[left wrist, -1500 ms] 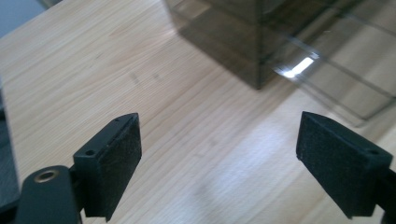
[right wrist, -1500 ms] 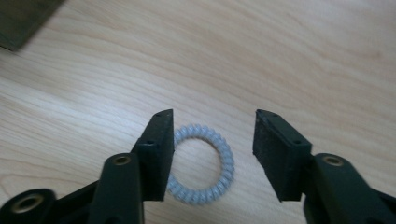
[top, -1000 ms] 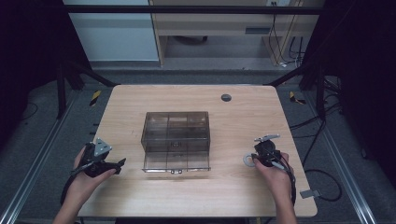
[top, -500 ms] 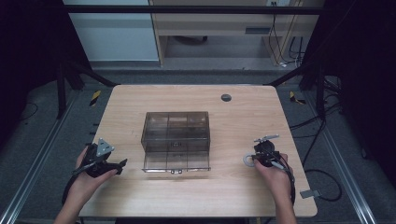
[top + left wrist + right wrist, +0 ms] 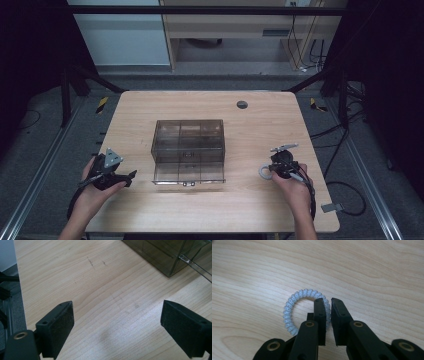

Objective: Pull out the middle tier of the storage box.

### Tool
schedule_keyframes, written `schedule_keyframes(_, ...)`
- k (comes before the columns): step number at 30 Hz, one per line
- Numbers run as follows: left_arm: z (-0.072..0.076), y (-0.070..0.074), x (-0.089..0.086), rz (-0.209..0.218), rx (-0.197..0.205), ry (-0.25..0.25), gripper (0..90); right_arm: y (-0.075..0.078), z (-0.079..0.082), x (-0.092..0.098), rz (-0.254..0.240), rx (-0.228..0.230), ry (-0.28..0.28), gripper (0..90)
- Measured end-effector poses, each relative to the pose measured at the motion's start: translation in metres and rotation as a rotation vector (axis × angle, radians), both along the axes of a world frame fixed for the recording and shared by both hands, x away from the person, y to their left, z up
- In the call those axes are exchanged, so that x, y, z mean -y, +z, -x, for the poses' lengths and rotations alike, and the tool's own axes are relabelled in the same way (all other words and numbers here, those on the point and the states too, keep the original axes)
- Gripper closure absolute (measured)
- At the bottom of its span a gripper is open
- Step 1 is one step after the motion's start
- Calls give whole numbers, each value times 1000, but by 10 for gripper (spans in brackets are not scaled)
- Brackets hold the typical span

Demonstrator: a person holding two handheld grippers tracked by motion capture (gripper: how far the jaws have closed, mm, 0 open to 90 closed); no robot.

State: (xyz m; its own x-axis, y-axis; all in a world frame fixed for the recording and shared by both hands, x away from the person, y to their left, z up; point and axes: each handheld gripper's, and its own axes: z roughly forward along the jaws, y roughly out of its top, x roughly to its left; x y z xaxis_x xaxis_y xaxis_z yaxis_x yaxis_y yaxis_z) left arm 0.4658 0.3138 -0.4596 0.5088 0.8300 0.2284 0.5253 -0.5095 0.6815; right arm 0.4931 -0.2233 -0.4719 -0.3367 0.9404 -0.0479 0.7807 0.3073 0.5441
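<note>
The right gripper (image 5: 327, 315) had just been closing and pinched one side of the pale spiral hair tie (image 5: 305, 311), which lay flat on the wooden table (image 5: 210, 220) right of the smoky plastic organiser box (image 5: 189, 150); the left gripper (image 5: 117, 322), jaws spread and empty, waited beside that box, apparently to steady it
</note>
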Motion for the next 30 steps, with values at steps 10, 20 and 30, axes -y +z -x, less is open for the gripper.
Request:
schedule_keyframes(10,0,0,0,-16,4,5,117,23,9,-16,-41,79,45,832)
schedule_keyframes(20,0,-2,0,-23,0,3,112,49,19,-39,-69,154,121,832)
schedule_keyframes(30,0,-2,-1,-33,0,10,113,75,30,-76,-101,217,230,831)
